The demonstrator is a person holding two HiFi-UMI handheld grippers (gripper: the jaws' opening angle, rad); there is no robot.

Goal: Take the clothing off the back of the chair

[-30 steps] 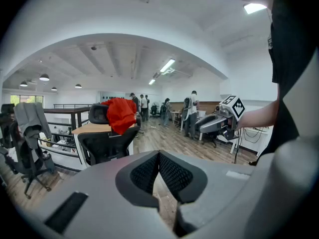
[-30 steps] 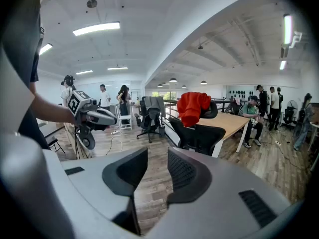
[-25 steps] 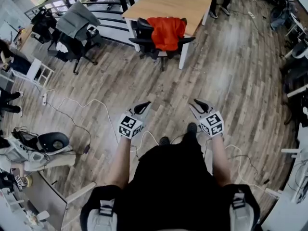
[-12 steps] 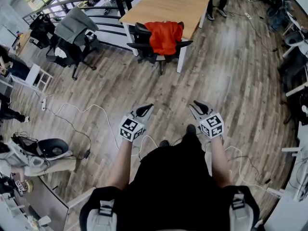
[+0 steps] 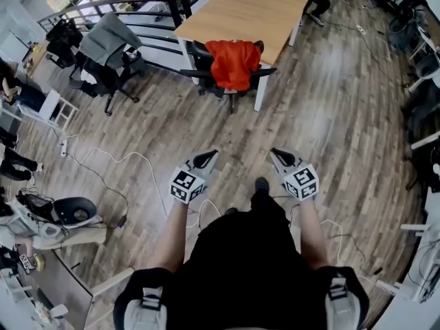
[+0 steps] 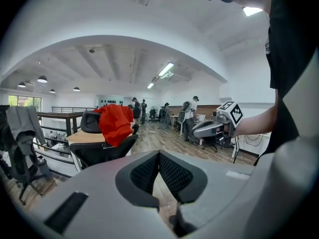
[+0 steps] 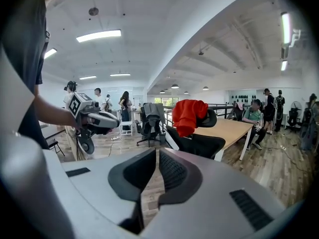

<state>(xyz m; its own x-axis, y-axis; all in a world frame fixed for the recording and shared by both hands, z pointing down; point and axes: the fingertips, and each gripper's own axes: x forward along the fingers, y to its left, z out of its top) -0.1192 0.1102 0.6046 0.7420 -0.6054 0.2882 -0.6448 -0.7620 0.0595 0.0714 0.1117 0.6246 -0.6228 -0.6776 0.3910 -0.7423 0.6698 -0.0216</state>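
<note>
A red garment (image 5: 234, 62) hangs over the back of a black office chair (image 5: 201, 52) beside a wooden table (image 5: 240, 9), far ahead of both grippers. It also shows in the left gripper view (image 6: 115, 123) and the right gripper view (image 7: 192, 114). My left gripper (image 5: 210, 155) is held out in the air, shut and empty (image 6: 159, 156). My right gripper (image 5: 275, 152) is level with it. Its jaws have just been closing, and they stand together with nothing between them (image 7: 157, 153).
A second black chair with a grey garment (image 5: 110, 36) stands at the left by a dark railing (image 5: 148, 29). White cables (image 5: 103, 160) trail over the wooden floor. Several people stand or sit around the room's edges.
The person has stepped forward, so the chair with the red garment sits a little nearer in the head view. Both grippers have advanced with the body.
</note>
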